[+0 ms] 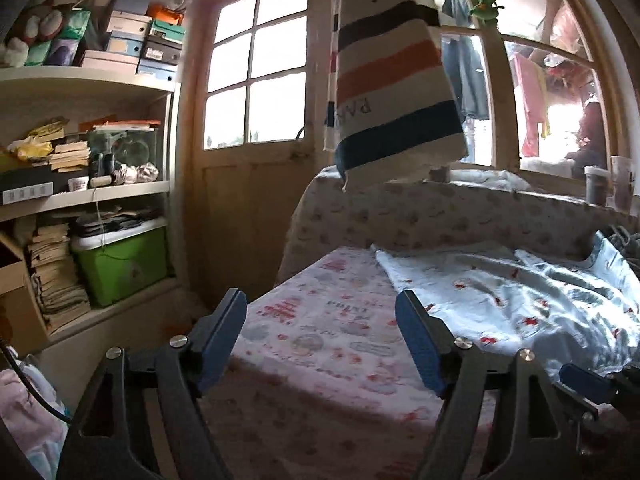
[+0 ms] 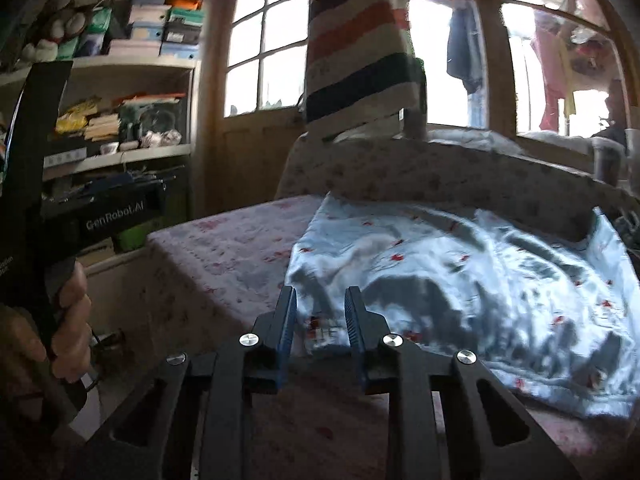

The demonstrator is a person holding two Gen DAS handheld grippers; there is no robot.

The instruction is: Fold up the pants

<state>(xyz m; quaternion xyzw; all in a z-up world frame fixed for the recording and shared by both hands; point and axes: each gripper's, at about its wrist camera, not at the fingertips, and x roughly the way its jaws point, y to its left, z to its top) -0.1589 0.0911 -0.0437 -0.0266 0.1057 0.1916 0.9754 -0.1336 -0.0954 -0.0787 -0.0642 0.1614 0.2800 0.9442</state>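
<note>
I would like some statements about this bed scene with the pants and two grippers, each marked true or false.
1. The light blue pants lie spread on the bed. True.
2. The left gripper holds the pants. False: it is open over the bare printed sheet, with nothing between its fingers.
3. The right gripper is near the closest edge of the pants. True.
4. A striped cloth hangs above the bed. True.
5. The green bin stands on the bed. False: it sits on a low shelf.
</note>
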